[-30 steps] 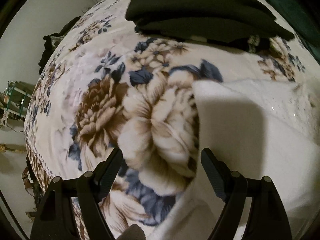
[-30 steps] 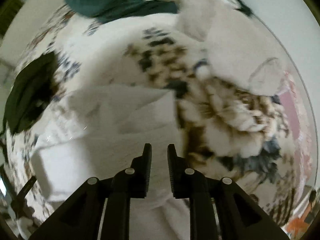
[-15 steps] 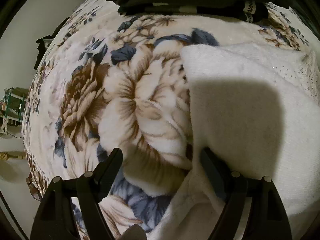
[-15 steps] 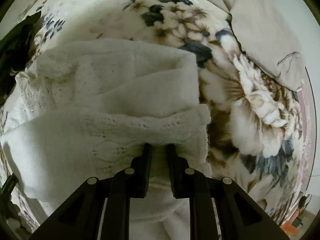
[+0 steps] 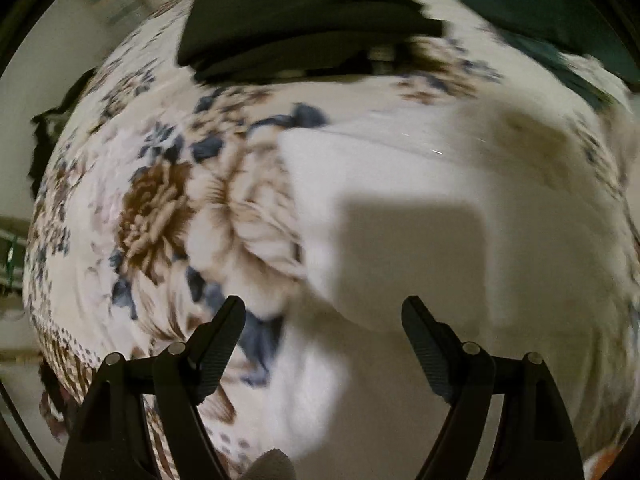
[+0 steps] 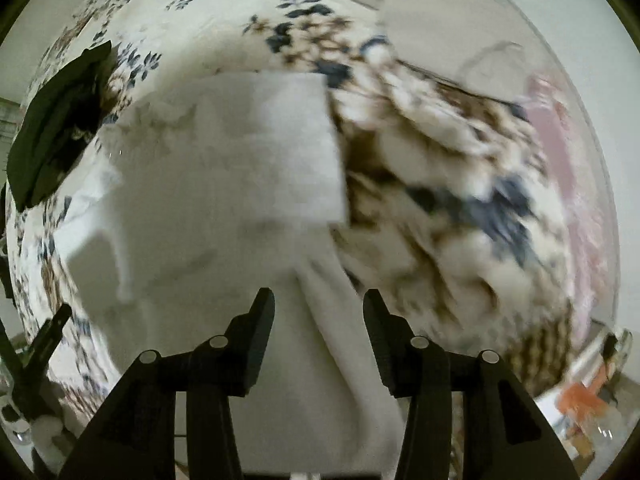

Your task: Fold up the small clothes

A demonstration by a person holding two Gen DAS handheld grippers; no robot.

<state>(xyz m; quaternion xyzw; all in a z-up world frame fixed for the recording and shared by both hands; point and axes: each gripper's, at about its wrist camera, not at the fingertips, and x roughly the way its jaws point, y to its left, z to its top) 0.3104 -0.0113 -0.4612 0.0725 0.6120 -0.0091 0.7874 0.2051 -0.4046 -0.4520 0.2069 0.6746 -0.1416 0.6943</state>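
Two grippers hang over a floral blanket (image 5: 168,208) spread on a bed, both pointing steeply down at it. The white knit garment (image 5: 420,208) lies folded on the blanket, a pale block with a straight left edge in the left wrist view and a straight right edge in the right wrist view (image 6: 248,152).

The left gripper (image 5: 322,334) has its jaws set wide apart and grips nothing — the garment's lower edge and a patch of blanket show in the gap between them, below the fingers. The right gripper (image 6: 318,320) has its jaws opening; a loose fold of the white garment runs down between them, but the pads do not press on it.

Beyond the white garment a folded black garment (image 5: 304,28) rests on the blanket, and a dark green cloth (image 5: 540,12) lies at the far right corner. Both views are blurred, so the knit's texture cannot be made out.
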